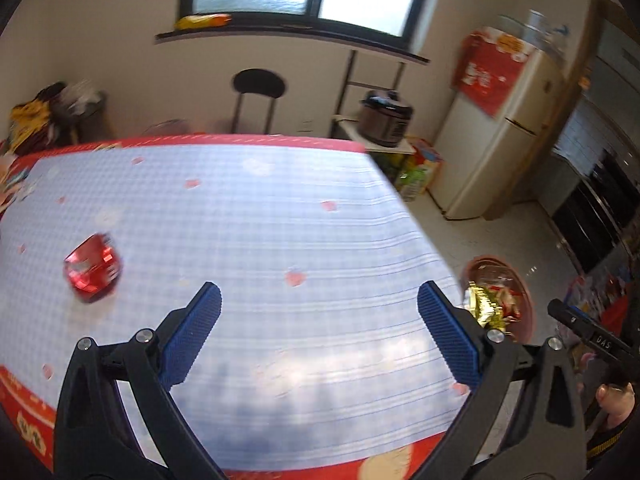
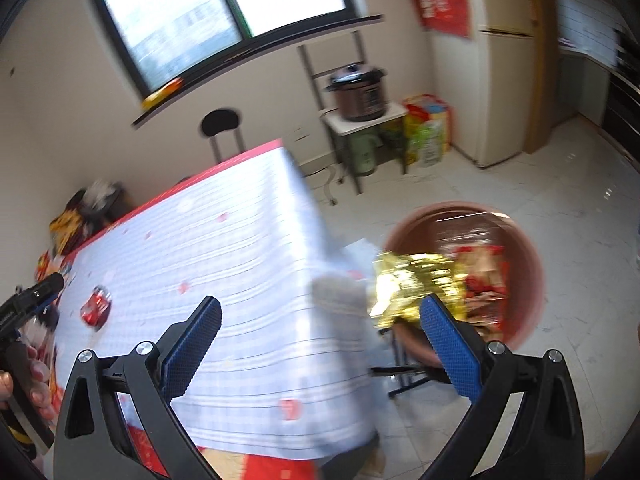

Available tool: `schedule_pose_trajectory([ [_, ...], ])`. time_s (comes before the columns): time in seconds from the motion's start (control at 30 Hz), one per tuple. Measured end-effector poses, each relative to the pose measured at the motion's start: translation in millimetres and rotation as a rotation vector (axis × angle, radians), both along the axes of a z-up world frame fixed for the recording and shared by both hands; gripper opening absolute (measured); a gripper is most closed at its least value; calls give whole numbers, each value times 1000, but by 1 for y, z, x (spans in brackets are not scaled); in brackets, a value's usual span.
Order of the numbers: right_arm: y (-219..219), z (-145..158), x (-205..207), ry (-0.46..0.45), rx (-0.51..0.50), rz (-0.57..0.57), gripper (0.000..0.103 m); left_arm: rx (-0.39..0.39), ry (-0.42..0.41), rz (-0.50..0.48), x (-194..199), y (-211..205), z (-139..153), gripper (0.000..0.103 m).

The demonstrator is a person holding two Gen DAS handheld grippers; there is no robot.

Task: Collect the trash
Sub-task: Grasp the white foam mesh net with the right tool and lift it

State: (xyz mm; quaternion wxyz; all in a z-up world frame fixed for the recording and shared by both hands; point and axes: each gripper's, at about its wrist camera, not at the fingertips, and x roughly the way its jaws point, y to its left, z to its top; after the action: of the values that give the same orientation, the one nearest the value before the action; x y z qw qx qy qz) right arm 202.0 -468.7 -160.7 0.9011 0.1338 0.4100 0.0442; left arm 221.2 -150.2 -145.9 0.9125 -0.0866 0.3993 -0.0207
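One crushed red can sits on the table, left of the empty, wide-open left gripper; right gripper gapes too. Risk: slick metal skids off the pads.

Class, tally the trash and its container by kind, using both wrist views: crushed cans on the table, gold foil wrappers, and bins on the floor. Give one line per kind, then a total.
Crushed red can: 1
Gold foil wrapper: 1
Round brown bin: 1
Total: 3
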Motion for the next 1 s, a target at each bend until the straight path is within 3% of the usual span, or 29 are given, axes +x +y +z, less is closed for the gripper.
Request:
schedule_pose_trajectory([
  [0.23, 101, -10, 5, 50, -5, 157, 98, -31, 62, 197, -54, 125, -24, 97],
  [0.47, 190, -22, 4, 118, -39, 279, 98, -83, 138, 338, -111, 213, -64, 97],
  [0.77, 306, -52, -15, 214, -124, 485, 98, -147, 205, 432, -153, 273, -103, 97],
  [1.0, 371, -78, -34, 304, -139, 617, 98, -149, 219, 418, -162, 297, -110, 97],
])
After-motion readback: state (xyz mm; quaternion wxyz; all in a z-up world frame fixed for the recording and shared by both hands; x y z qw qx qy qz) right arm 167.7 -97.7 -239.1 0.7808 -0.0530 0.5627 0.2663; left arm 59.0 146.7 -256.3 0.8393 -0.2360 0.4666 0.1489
